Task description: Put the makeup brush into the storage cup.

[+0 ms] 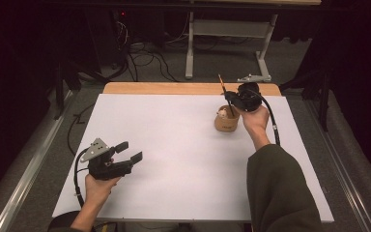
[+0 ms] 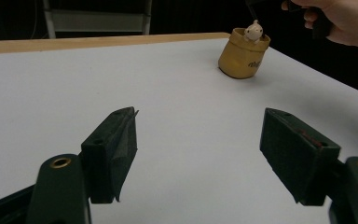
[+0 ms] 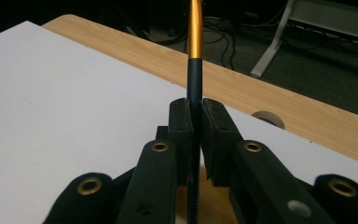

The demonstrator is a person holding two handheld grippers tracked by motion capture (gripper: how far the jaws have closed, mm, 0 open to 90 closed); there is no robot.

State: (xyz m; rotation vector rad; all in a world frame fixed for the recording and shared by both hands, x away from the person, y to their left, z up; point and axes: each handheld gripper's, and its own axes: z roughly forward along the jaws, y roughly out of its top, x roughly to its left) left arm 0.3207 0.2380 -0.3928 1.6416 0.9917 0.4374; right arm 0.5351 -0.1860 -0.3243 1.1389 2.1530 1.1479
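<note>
Pen [image 3: 195,56], slim, dark-and-orange, clamped in right tongs [image 3: 195,140] above round tan cup [image 1: 226,121].

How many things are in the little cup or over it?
2: a small white figure sits inside the cup, and a pen, held by the right gripper, is above it. More may hide inside.

A pen holder cup [image 1: 226,122] stands on the tabletop [image 1: 174,140] toward its far right, with what seems a small figurine [image 2: 253,31] in it. The right hand-held gripper [image 1: 229,96] sits just above it, clamping a pen [image 3: 195,60]. The left hand-held gripper [image 1: 129,152] is well apart, near left.
</note>
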